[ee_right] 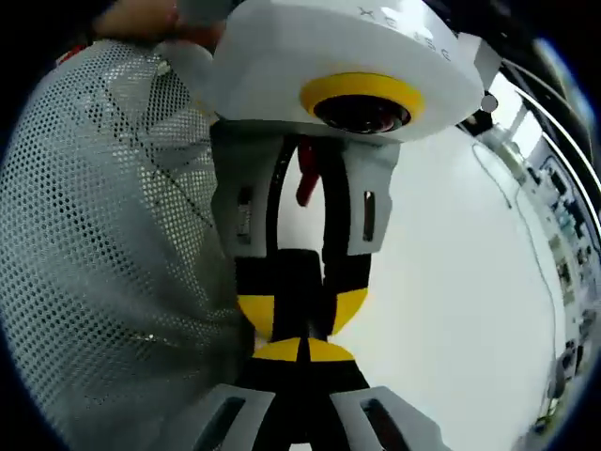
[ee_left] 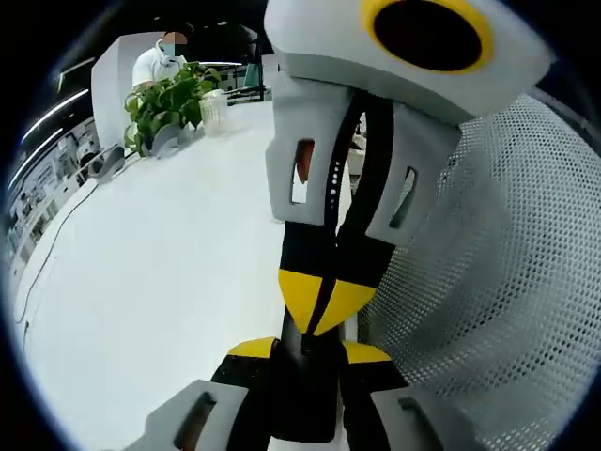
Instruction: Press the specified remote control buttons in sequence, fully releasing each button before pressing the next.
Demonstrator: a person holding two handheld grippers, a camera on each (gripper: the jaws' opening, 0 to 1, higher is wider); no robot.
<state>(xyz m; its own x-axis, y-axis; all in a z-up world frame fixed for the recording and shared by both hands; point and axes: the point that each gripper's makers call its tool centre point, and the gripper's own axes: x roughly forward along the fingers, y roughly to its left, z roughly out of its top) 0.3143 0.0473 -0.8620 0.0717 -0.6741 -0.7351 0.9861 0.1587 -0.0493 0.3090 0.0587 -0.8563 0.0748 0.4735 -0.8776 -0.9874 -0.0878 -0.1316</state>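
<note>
Pressing is the step in hand, as I judge it. My left gripper point(ee_left: 310, 349) is clenched on a slim black remote control point(ee_left: 305, 385), which stands between its yellow-padded jaws. My right gripper point(ee_right: 300, 349) has its yellow tips closed together, grasping nothing, and they meet the remote's far end just ahead of the left jaws. The buttons are hidden by the tips, so I cannot tell which one is under them. A white perforated mesh surface point(ee_left: 498, 282) lies beside the jaws and a white tabletop point(ee_left: 169, 282) beyond them. Next I should lift the right tips fully clear — then find the following button.
</note>
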